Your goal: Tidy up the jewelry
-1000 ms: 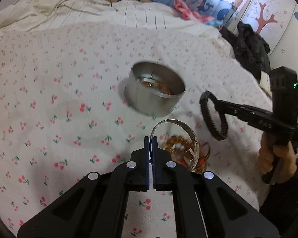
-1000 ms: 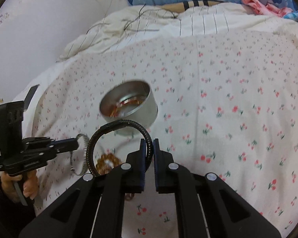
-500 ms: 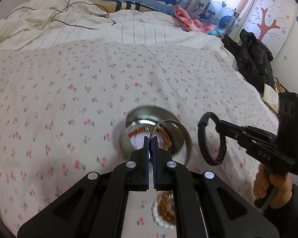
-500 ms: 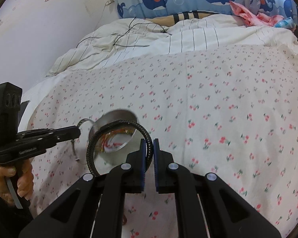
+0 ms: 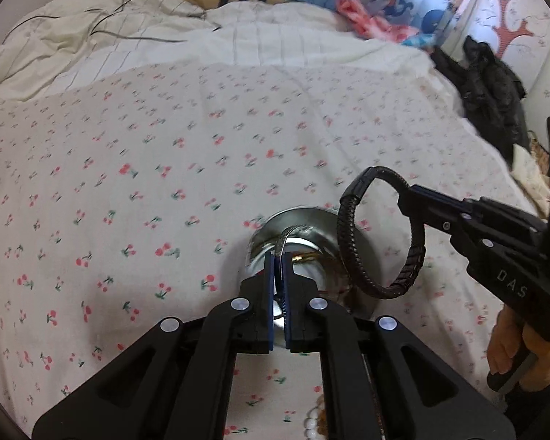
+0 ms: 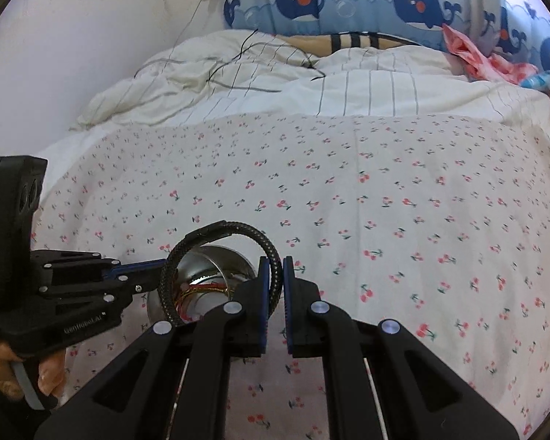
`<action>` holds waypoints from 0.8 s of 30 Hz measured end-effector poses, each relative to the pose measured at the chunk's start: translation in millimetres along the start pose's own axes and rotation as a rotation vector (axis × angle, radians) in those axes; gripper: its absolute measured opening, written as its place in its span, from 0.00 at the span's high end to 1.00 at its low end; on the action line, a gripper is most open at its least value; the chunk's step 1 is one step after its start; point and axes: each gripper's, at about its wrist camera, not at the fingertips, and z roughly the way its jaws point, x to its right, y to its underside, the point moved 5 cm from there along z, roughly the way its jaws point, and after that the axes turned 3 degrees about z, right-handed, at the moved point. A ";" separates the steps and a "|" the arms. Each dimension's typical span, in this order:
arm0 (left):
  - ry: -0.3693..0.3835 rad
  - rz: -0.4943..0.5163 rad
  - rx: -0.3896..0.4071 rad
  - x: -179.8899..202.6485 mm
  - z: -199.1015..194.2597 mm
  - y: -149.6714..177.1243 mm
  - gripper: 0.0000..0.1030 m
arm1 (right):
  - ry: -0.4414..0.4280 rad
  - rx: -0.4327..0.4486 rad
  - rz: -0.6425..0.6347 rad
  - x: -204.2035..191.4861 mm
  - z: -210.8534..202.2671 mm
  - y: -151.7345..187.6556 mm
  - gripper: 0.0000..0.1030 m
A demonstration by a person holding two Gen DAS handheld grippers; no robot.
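Note:
A round silver tin (image 5: pixel 304 223) (image 6: pixel 216 256) sits on the cherry-print bedsheet and holds gold and red jewelry (image 6: pixel 201 288). My left gripper (image 5: pixel 279 264) is shut on a thin silver bangle (image 5: pixel 284 242) and holds it over the tin's mouth. My right gripper (image 6: pixel 274 267) (image 5: pixel 407 198) is shut on a black braided bracelet (image 6: pixel 216 231) (image 5: pixel 348 242), hanging upright just above the tin's right rim.
A beaded piece (image 5: pixel 313 418) lies on the sheet near the left gripper's base. A rumpled striped duvet (image 6: pixel 275 80) and whale-print pillows (image 6: pixel 348 0) lie at the far end. Dark clothes (image 5: pixel 495 88) are heaped off the bed's right edge.
Both grippers moved in over the tin. The silver bangle now hangs at the tin's mouth and the black bracelet is closer above its rim.

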 end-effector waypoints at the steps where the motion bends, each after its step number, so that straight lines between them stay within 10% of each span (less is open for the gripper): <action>1: -0.006 -0.002 -0.001 -1.5 0.0 0.2 0.96 | 0.005 -0.007 -0.007 -1.8 3.1 0.8 0.92; 24: -0.026 -0.006 0.040 -5.5 -38.6 19.2 0.95 | -0.030 -0.034 -0.038 -17.9 3.7 15.1 0.78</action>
